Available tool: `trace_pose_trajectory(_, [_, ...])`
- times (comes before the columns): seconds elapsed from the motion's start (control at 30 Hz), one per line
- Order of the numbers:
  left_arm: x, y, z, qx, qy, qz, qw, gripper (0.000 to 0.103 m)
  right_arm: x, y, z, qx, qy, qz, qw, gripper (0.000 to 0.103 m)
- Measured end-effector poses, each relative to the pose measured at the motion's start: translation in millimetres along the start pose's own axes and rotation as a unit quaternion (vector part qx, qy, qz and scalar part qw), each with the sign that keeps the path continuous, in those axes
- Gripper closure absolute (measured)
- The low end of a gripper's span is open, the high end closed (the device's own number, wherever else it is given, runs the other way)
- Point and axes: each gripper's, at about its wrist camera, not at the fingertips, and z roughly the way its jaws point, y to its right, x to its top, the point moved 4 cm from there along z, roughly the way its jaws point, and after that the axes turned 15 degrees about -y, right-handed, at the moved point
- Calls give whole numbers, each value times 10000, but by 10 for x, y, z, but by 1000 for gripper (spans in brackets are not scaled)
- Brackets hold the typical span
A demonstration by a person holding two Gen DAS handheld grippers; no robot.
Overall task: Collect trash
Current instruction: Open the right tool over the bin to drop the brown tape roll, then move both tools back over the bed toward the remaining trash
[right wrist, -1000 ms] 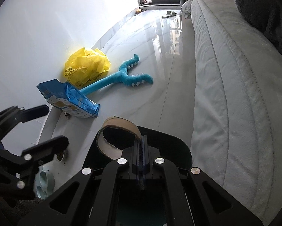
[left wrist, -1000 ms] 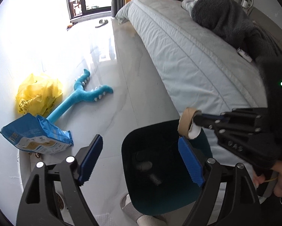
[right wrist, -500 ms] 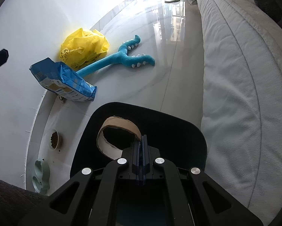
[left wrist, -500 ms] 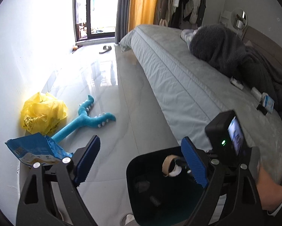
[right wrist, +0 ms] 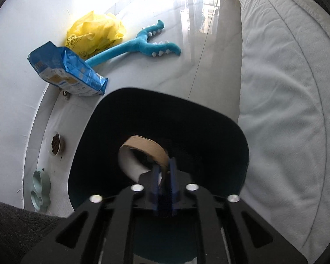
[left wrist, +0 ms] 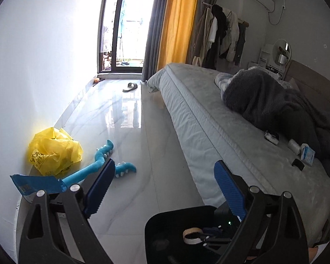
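A dark bin [right wrist: 160, 118] stands on the floor beside the bed; it also shows in the left wrist view [left wrist: 165, 231]. My right gripper [right wrist: 163, 171] is shut on a cardboard tape ring [right wrist: 142, 149] and holds it down inside the bin's mouth; the ring also shows in the left wrist view [left wrist: 192, 235]. My left gripper [left wrist: 162, 187] is open and empty, raised above the bin. A crumpled yellow plastic bag [left wrist: 52, 151] and a blue snack bag [right wrist: 65, 70] lie by the wall.
A blue plush toy [right wrist: 138, 44] lies on the floor by the yellow bag. The bed [left wrist: 220, 121] carries a dark blanket and small items [left wrist: 305, 151]. A pet food bowl [right wrist: 56, 143] and a green dish [right wrist: 40, 189] sit by the wall.
My left gripper has lifted and tilted up toward the room. My right gripper has moved the tape ring lower into the bin.
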Motion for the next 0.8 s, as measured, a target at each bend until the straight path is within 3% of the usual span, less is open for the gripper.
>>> trace_pose_trajectory(0.03, [38,23,-33,32,56,-16,10000,10,-19,-9,-1,10,-1,-15,10000,51])
trace_pose_trajectory(0.07, [39,33,-58,44,101,-27,9999,10,-39,-19,-12,24,13,-39,10000,47])
trace_pose_trajectory(0.37, [245,212,-218,-5,454,-238,9987,10,-264,-88,-350,297,345,-336,9984,41])
trace_pose_trajectory(0.43, [270,287,-237,-5,495,-229,9985,8,-302,-91,-459,360,477,-399,9974,34])
trace_pose_trajectory(0.8, [373,758,-244,-116,572,-55,9983,6,-553,248,-1141,292,1534,-343,9871,26])
